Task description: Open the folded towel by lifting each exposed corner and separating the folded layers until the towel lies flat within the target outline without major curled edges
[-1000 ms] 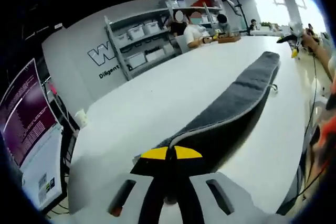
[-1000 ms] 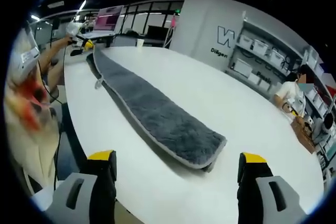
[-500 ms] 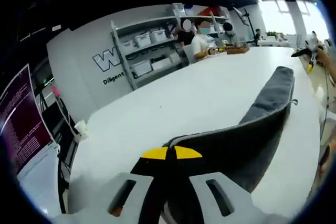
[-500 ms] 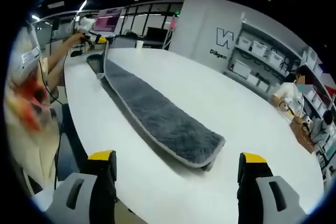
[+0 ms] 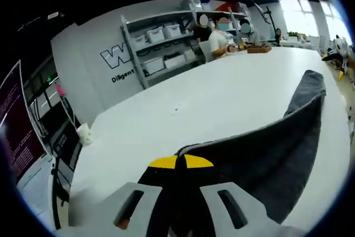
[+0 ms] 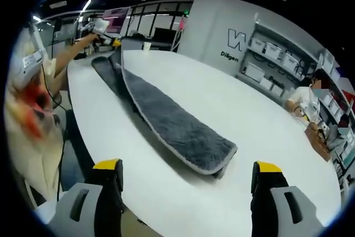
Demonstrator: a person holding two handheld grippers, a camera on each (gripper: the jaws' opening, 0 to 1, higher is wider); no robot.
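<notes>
Since a second earlier, more of the grey towel (image 6: 166,120) on the white table (image 6: 233,104) was peeled up by the clamped left gripper (image 5: 181,162), beginning unfolding, while the right gripper (image 6: 188,177) was held wide apart, empty.

A white table (image 5: 183,109) fronts shelves (image 5: 161,43) of bins; seated people (image 5: 222,34) work beyond it.

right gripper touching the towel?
Apart. Right gripper view: the right gripper is open, with bare table between its jaws and the towel end.
</notes>
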